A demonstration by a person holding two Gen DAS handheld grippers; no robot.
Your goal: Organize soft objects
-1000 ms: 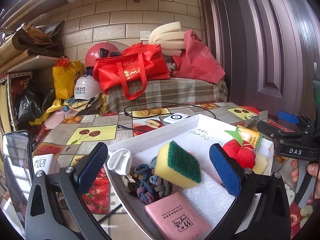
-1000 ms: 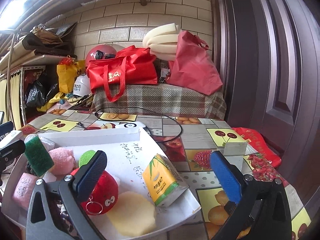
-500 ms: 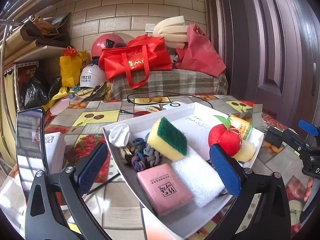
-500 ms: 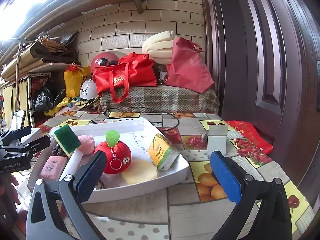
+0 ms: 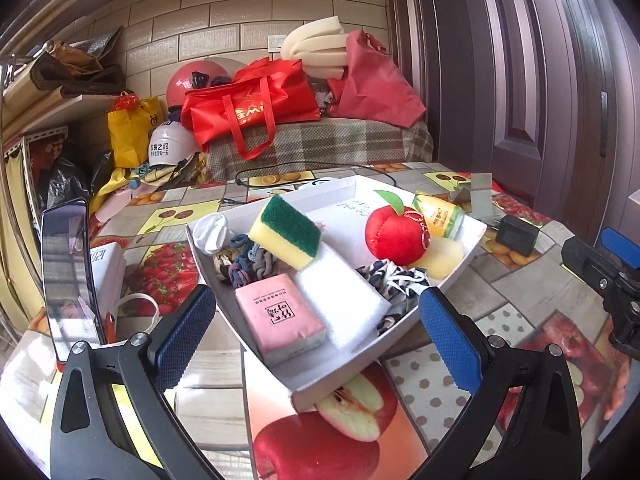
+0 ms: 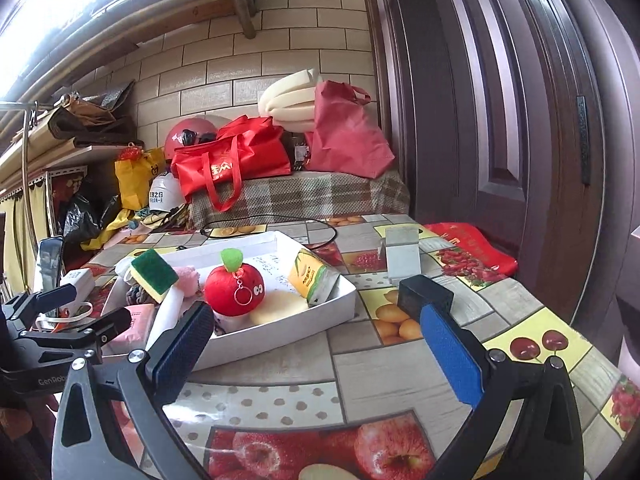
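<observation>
The left tool [image 6: 60, 332] reads "GenRob", cut off; the white box [image 5: 105, 268] shows "120".

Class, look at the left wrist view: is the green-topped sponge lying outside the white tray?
No, the sponge sits inside the tray, propped on other items.

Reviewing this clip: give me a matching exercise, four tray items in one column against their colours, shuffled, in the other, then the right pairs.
Items:
1. plush apple
2. scouring sponge
3. tissue pack
4. foam block

Colours:
A. pink
B. white
C. red with a green leaf
D. yellow with a green top

Pairs: 1-C, 2-D, 3-A, 4-B. All four lie in the white tray.
</observation>
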